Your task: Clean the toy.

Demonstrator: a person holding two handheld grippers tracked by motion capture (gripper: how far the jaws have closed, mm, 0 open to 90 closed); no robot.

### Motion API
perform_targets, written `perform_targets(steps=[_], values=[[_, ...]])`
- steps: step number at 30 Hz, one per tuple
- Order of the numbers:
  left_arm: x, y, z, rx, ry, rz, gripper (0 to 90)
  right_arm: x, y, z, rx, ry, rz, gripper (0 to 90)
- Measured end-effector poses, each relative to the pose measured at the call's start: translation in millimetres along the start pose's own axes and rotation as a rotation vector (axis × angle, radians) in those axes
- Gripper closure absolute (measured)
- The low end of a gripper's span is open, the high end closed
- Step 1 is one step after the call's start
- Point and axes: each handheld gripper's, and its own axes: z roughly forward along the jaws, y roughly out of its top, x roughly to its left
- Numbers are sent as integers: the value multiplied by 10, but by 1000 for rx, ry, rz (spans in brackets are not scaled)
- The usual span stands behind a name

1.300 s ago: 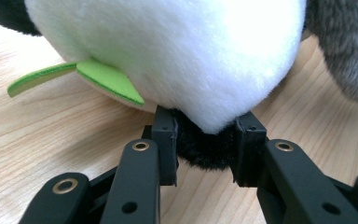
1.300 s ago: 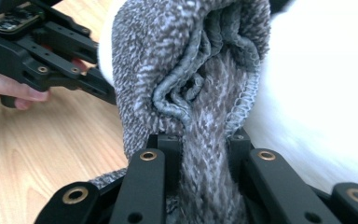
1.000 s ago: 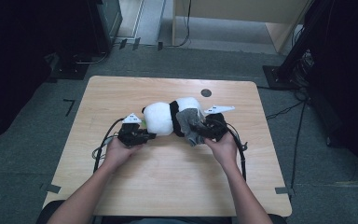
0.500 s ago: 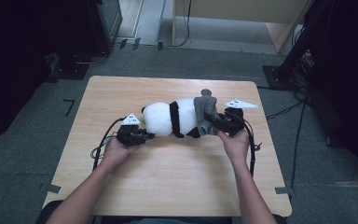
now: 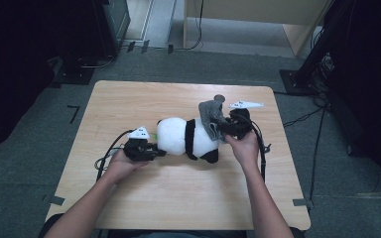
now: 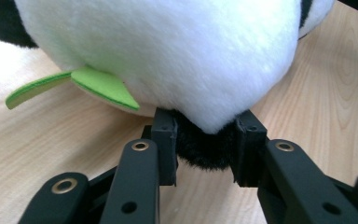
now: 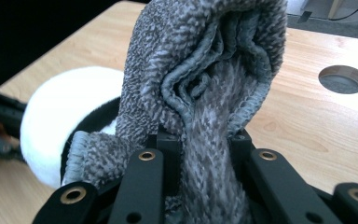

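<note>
A black-and-white plush panda toy (image 5: 188, 138) lies on its side on the light wooden table (image 5: 144, 99), stretched between the two tools. The left gripper (image 6: 205, 140) is clamped on a black plush limb (image 6: 200, 151) at the white end of the toy, which bulges directly above and ahead of its jaws; these jaws have just been opening slightly, though the black fur is pinched between the pads. A green felt leaf (image 6: 79, 84) hangs from the toy, ahead and to the left of them. The right gripper (image 7: 205, 140) is clamped on a grey knitted garment (image 7: 205, 84), which rises bunched and folded straight up from its jaws, with the toy's white body lying beyond and to the left.

Several failures are judged possible. If the knit is pulled too hard, the thin pinch of black fur could slip from the left gripper's jaws and the toy would be dragged along. The bunched knit could snag on the toy's body rather than slide. Since only a fold of fabric is held, the knit could also be stretched or slip out of the right gripper.
</note>
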Motion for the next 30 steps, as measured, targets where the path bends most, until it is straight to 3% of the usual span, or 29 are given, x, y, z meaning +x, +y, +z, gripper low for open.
perform_targets(steps=[3, 5, 9, 13, 16, 20, 26, 30], values=[[10, -7, 16, -3, 6, -1, 669, -7, 71, 18, -19, 19, 15, 755], [18, -9, 18, -7, 4, -6, 666, 22, 130, 48, -6, 30, -11, 756], [50, -20, 16, -4, 14, -23, 622, 72, 217, 187, 125, 10, -74, 760], [67, 10, -22, -4, 38, -31, 524, 4, 269, 279, 182, -8, -57, 762], [82, 52, -91, 9, 51, -20, 467, -56, 296, 351, 213, 12, -28, 764], [142, 59, -265, -56, 49, -19, 387, -98, 353, 409, 236, 18, -33, 765], [282, 86, -360, -84, 52, -2, 346, -146, 447, 506, 280, 9, -42, 766], [298, 104, -330, -91, 31, 38, 327, -158, 524, 584, 303, 1, -34, 766]])
